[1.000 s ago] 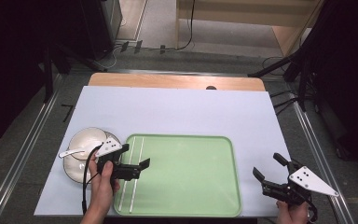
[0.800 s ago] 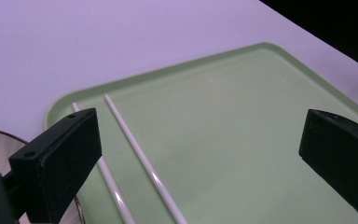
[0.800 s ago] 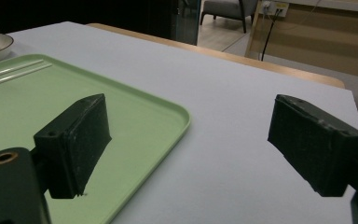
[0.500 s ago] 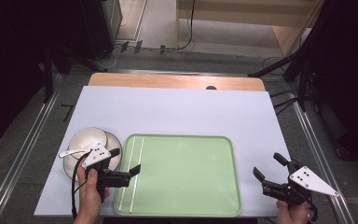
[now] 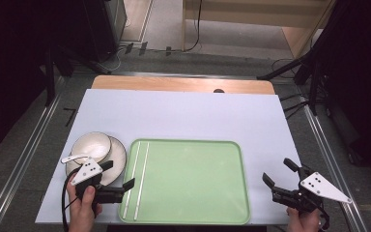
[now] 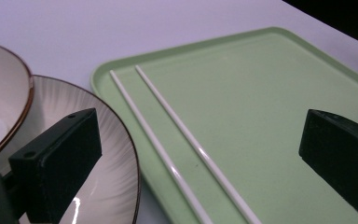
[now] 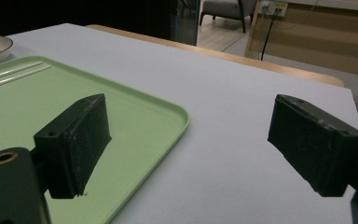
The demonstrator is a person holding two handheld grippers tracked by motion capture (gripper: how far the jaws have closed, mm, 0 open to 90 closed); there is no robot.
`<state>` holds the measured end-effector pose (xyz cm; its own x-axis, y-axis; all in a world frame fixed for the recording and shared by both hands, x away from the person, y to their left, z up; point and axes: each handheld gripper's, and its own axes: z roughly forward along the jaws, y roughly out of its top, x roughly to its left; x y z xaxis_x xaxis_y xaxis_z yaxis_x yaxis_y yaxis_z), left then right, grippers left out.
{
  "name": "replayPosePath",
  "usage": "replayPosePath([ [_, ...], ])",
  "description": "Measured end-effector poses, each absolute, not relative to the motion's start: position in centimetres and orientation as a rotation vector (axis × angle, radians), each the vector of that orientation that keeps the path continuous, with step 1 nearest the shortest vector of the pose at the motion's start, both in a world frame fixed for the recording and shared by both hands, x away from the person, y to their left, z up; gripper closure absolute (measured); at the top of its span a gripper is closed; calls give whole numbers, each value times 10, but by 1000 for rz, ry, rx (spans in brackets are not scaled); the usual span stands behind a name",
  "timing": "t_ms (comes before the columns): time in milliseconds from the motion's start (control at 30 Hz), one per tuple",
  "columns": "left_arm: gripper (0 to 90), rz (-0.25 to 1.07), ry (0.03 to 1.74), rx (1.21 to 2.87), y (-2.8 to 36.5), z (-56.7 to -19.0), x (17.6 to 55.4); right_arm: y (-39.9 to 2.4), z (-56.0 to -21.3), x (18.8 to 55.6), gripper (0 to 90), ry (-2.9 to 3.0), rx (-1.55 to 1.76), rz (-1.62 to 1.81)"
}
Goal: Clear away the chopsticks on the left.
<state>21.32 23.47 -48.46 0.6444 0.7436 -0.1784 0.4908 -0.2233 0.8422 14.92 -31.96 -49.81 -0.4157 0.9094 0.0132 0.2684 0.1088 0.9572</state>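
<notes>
A pale lilac bench stands on a grey floor with dark surroundings. At lower left of the high view a hand holds the left tongs level, jaws spread wide across the plate rim and the green tray's left edge; they have drawn back toward the bottom edge since a second ago. Two white chopsticks lie in the tray. A bowl, holding what seems a white spoon, sits on the plate. At lower right, the right tongs hover open, unmoved, the hand mostly cut off.
</notes>
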Motion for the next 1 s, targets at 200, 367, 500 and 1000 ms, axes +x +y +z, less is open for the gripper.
replayPosePath([
  [200, 0, 339, 988, 1862, 248, -485, 205, -320, -499, 150, 129, 1772, 1154, 1329],
  [367, 0, 359, 994, 1855, 258, -485, 201, -320, -499, 150, 129, 1771, 1159, 1334],
  [500, 0, 364, 1010, 1838, 268, -485, 198, -321, -500, 150, 129, 1768, 1164, 1335],
  [1000, 0, 431, 1041, 1811, 303, -489, 186, -323, -501, 151, 129, 1760, 1182, 1342],
])
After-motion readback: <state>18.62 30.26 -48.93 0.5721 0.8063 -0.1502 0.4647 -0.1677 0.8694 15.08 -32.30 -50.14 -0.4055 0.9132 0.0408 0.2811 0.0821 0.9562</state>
